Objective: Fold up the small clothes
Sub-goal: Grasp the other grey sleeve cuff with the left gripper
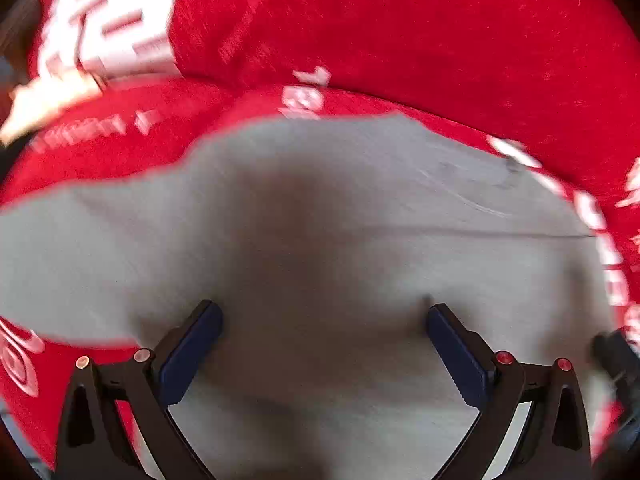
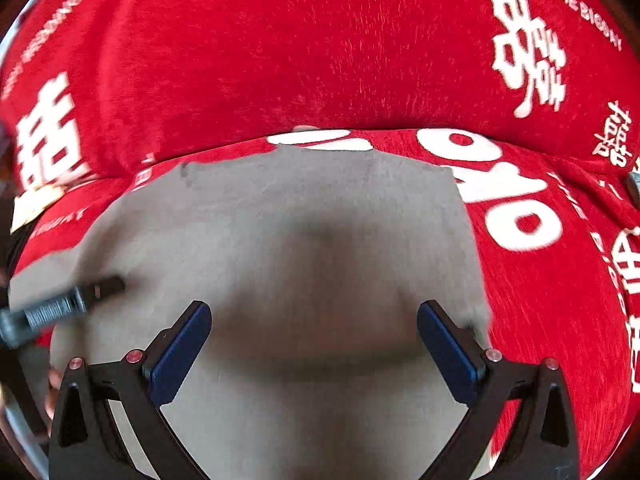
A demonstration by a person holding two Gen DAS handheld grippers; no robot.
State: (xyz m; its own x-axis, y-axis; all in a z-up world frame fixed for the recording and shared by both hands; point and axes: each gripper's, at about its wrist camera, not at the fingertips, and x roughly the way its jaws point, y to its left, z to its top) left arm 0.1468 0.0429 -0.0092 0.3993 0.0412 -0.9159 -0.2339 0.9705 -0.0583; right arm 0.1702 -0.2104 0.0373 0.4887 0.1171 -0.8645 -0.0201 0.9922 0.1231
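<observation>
A plain grey garment (image 1: 320, 200) lies flat on a red cloth; in the right wrist view the grey garment (image 2: 280, 208) fills the middle. My left gripper (image 1: 322, 310) hovers open over it, blue pads wide apart with nothing between them. My right gripper (image 2: 314, 308) is likewise open above the grey fabric, empty. Both cast a dark shadow on the garment. A blurred dark part of the left gripper (image 2: 60, 308) shows at the left edge of the right wrist view, and a dark part of the right gripper (image 1: 616, 360) shows at the right edge of the left wrist view.
The red cloth (image 1: 400, 20) with white printed characters covers the surface around the garment on the far side and both flanks; the red cloth (image 2: 280, 40) looks the same. A blurred pale tan object (image 1: 40, 108) sits at the far left.
</observation>
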